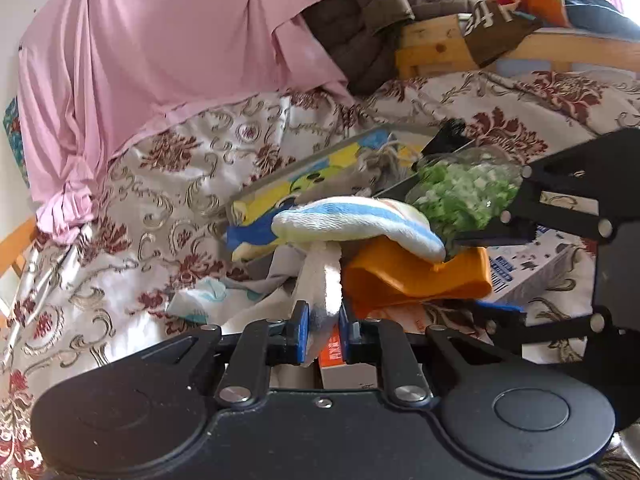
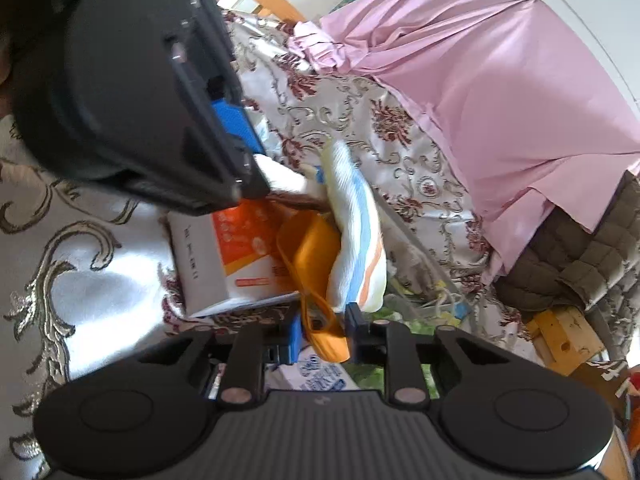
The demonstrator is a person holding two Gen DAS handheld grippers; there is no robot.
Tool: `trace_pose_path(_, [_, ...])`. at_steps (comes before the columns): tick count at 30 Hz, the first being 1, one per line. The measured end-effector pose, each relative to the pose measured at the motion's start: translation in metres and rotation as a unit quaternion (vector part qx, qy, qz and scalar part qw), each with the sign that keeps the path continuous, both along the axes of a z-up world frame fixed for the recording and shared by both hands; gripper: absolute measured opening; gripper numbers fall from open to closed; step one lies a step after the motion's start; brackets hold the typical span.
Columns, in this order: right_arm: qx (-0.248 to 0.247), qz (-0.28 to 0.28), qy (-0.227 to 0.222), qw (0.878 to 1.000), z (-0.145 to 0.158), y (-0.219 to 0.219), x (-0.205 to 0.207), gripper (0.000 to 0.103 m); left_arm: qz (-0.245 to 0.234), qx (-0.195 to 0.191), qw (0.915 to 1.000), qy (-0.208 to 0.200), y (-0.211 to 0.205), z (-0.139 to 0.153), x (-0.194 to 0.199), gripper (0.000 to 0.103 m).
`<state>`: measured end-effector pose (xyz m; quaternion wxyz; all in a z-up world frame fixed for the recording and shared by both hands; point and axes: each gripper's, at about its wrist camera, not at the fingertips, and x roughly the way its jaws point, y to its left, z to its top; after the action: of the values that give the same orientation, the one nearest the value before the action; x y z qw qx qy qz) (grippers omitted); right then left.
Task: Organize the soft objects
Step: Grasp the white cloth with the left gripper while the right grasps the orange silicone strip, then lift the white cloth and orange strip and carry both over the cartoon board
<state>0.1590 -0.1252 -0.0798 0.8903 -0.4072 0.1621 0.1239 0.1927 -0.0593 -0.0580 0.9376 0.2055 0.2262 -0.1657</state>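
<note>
My left gripper [image 1: 323, 322] is shut on the white end of a striped white, blue and orange cloth [image 1: 360, 222]; the cloth bunches up ahead of the fingers. It also shows in the right wrist view [image 2: 356, 236]. My right gripper [image 2: 323, 334] is shut on an orange cloth [image 2: 312, 264], which lies under the striped one [image 1: 416, 276]. The right gripper comes in from the right in the left wrist view [image 1: 516, 216]. Both cloths hang over a bed with a floral cover [image 1: 132, 208].
A white and orange box [image 2: 224, 256] lies under the cloths. A bag of green pieces [image 1: 464, 192], a colourful flat board [image 1: 320, 176] and a blue-printed box [image 1: 528, 268] lie on the bed. A pink sheet [image 1: 160, 48] and a brown quilted jacket [image 1: 360, 20] hang behind.
</note>
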Motion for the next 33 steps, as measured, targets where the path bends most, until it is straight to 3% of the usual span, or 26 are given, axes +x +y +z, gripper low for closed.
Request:
trace_pose_path(11, [-0.02, 0.009, -0.003, 1.0, 0.003, 0.0, -0.018, 0.018, 0.002, -0.013, 0.9998, -0.012, 0.004, 0.015, -0.016, 0.015])
trace_pose_path(21, [-0.027, -0.019, -0.051, 0.998, 0.017, -0.009, -0.044, 0.017, -0.006, -0.016, 0.9995, -0.027, 0.003, 0.027, -0.04, 0.01])
trace_pose_path(27, [-0.011, -0.036, -0.054, 0.998, 0.023, -0.017, -0.044, 0.016, -0.002, -0.044, 0.999, 0.001, 0.006, 0.034, -0.046, 0.01])
trace_pose_path(33, [-0.004, -0.043, -0.052, 0.998, 0.024, -0.02, -0.04, 0.016, -0.01, -0.035, 0.9993, 0.002, 0.003, 0.027, -0.044, 0.01])
